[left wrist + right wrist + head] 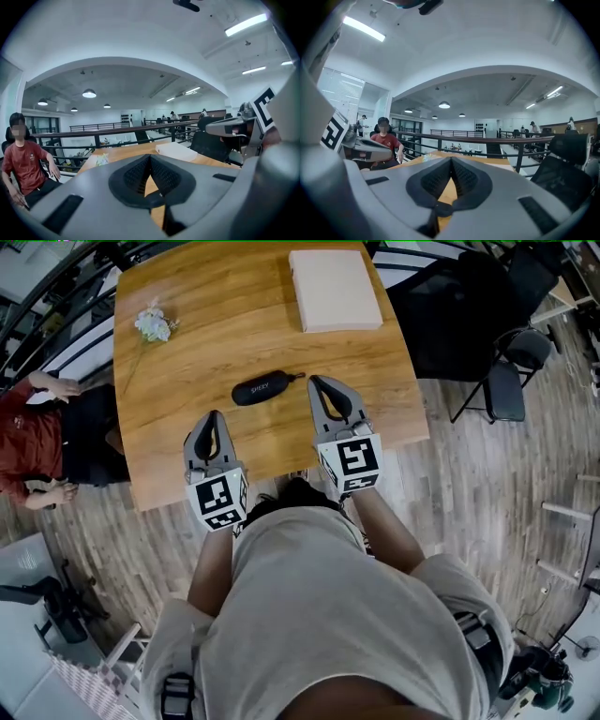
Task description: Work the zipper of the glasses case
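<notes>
Hovering short of glasses case (262, 388) with left gripper (214, 420) and right gripper (319, 382) both closed, empty. Open first; steady body with left, pinch zipper pull (297, 377) (likely that thin tab, right end).

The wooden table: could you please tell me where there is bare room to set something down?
Bare wood lies between the flower sprig and the flat box, and left of the glasses case below the sprig. The near edge is crowded: the left tongs and right tongs hover beside the case.
</notes>
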